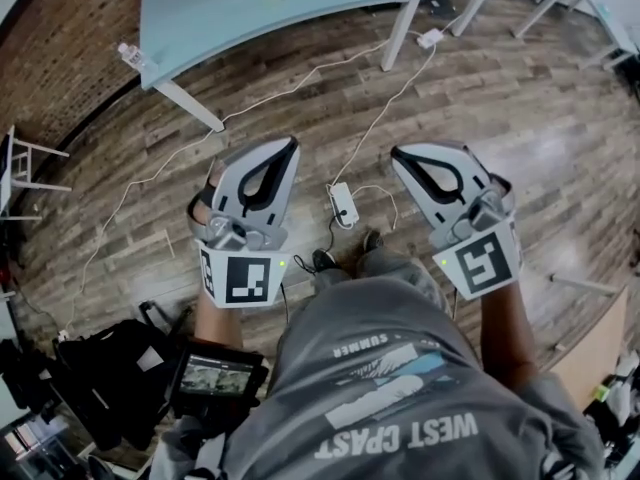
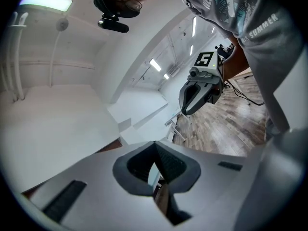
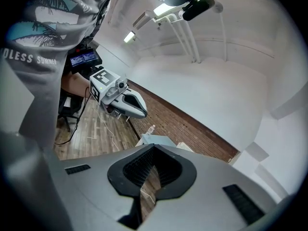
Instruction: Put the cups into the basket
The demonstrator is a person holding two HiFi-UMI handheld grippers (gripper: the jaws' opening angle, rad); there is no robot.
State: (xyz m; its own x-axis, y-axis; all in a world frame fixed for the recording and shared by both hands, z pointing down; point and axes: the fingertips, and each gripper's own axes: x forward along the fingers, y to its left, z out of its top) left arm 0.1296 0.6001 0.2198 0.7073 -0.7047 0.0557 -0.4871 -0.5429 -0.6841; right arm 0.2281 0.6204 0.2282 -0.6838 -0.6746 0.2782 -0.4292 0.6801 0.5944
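No cup and no basket shows in any view. In the head view I hold both grippers at waist height over a wooden floor, pointing away from my body. My left gripper [image 1: 291,145] is shut, its jaws meeting at the tip with nothing between them. My right gripper [image 1: 398,154] is shut and empty as well. The left gripper view shows its own closed jaws [image 2: 155,144] aimed up at a white wall and ceiling, with the right gripper [image 2: 186,110] beyond them. In the right gripper view the closed jaws [image 3: 154,147] face a brick wall, with the left gripper [image 3: 143,112] to their left.
A light blue table [image 1: 270,8] stands ahead, a water bottle [image 1: 130,56] at its left corner. A power strip [image 1: 343,204] and white cables lie on the floor between the grippers. A black bag [image 1: 90,368] and a small screen [image 1: 215,376] sit at lower left.
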